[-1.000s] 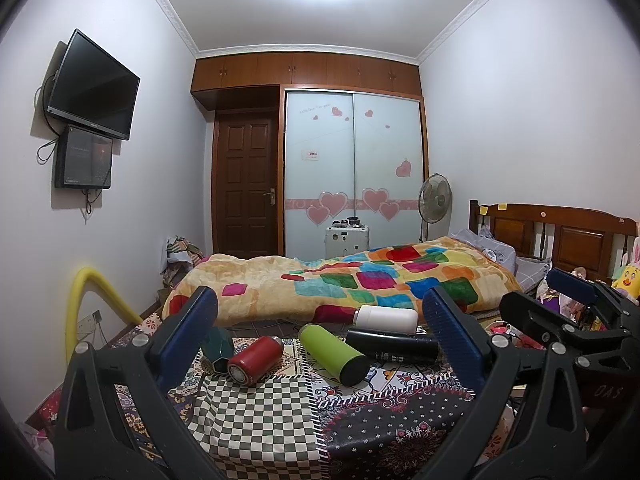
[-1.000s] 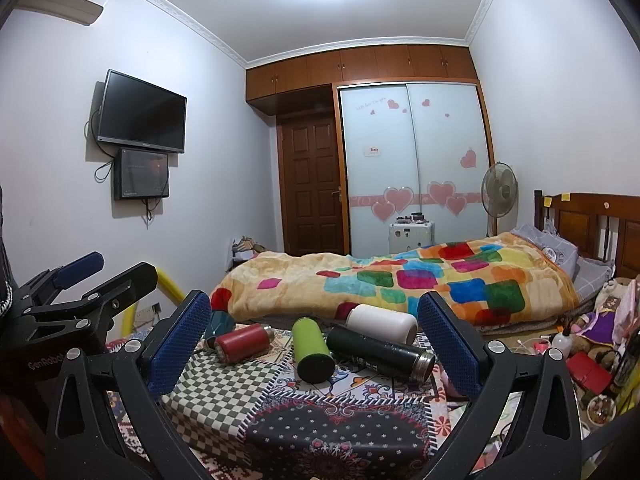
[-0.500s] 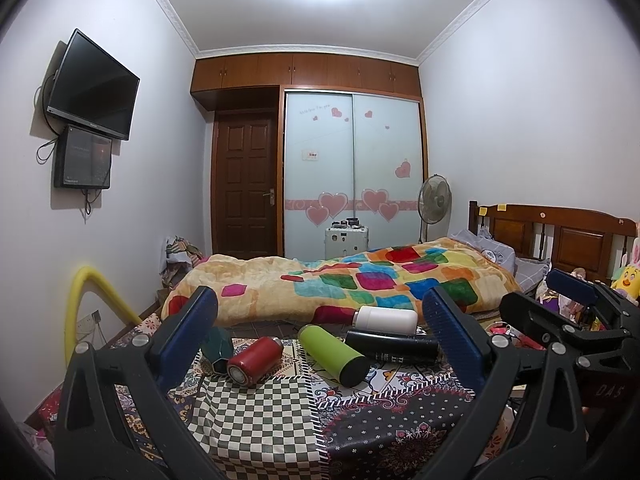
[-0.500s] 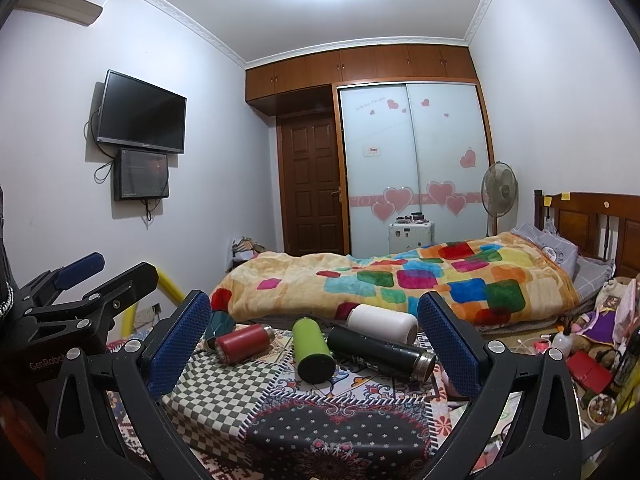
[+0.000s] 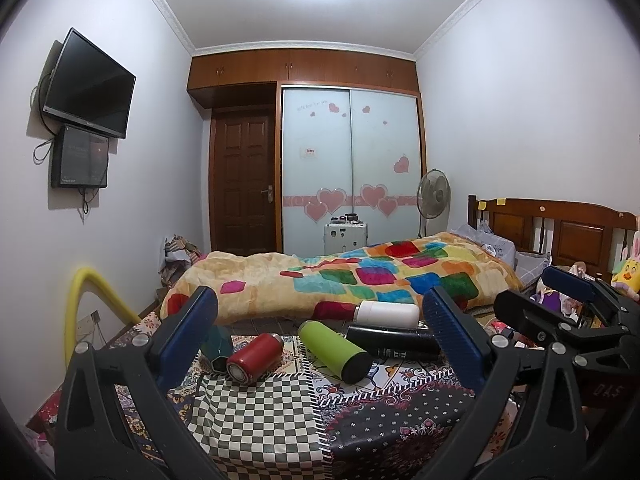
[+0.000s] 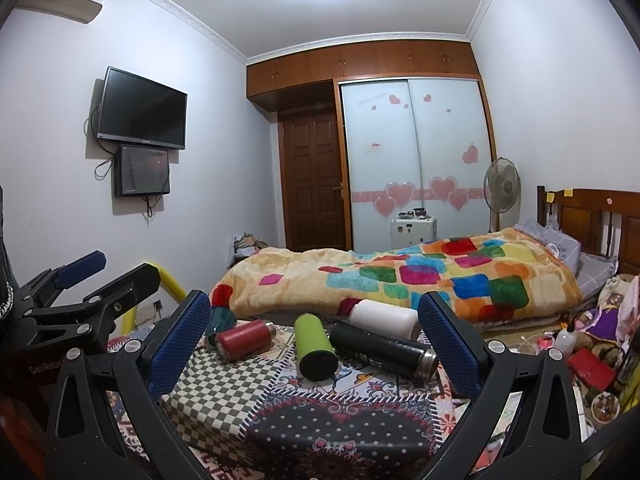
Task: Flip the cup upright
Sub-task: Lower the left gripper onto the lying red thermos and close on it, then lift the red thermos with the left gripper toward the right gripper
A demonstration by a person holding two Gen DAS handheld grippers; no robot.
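Note:
Several cups lie on their sides on a patterned cloth: a dark teal faceted cup (image 5: 217,347) (image 6: 222,318), a red one (image 5: 256,357) (image 6: 244,338), a green one (image 5: 334,350) (image 6: 314,345), a black flask (image 5: 394,342) (image 6: 382,349) and a white one (image 5: 387,313) (image 6: 384,315). My left gripper (image 5: 320,340) is open and empty, held short of the cups. My right gripper (image 6: 314,344) is open and empty, also short of them. Each gripper shows at the other view's edge.
The table (image 5: 256,420) is covered with checkered and floral cloth. Behind it is a bed with a colourful blanket (image 5: 360,276), a wardrobe, a door and a fan. Clutter lies on the floor at the right (image 6: 592,364). A yellow tube (image 5: 80,300) stands at the left.

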